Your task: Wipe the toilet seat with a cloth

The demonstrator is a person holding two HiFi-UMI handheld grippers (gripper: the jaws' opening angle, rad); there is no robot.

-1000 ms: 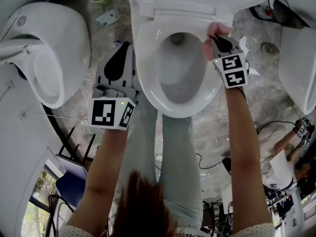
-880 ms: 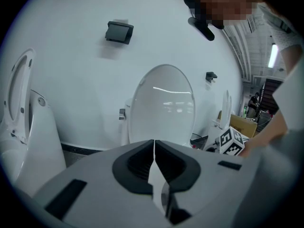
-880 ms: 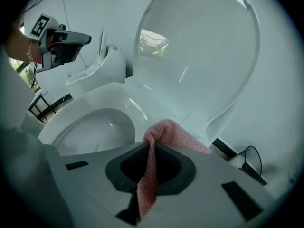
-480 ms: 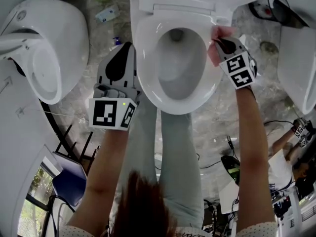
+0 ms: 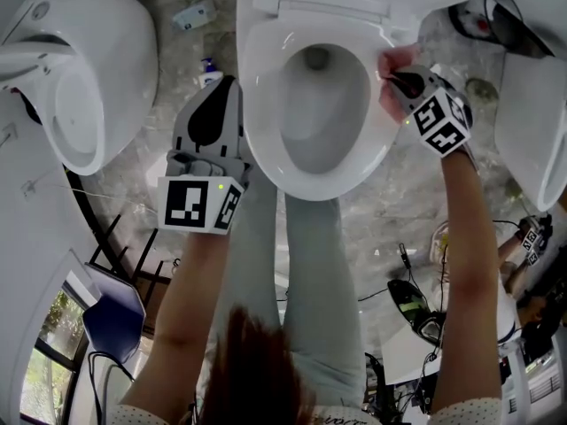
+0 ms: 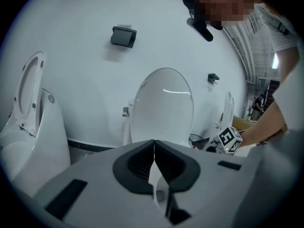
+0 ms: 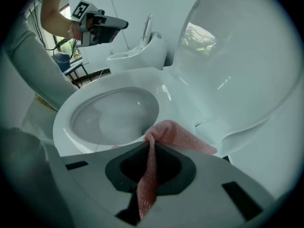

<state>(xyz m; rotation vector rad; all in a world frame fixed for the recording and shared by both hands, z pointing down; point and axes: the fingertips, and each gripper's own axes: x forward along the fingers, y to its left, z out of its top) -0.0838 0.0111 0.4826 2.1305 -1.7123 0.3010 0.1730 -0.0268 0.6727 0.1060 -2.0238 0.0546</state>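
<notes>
The head view looks steeply down from above the person onto the toilet (image 5: 261, 140). The left gripper view sits low off the seat's left edge, facing the raised lid (image 6: 164, 108) and the wall. The right gripper view rides close over the seat's right rear edge, looking across the bowl toward the left claw (image 7: 124, 24). All three share the toilet.

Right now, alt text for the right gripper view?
The right gripper, shut on a pink cloth, holds it against the toilet seat near the hinge. The lid stands raised; the left gripper hangs beyond the bowl.
</notes>
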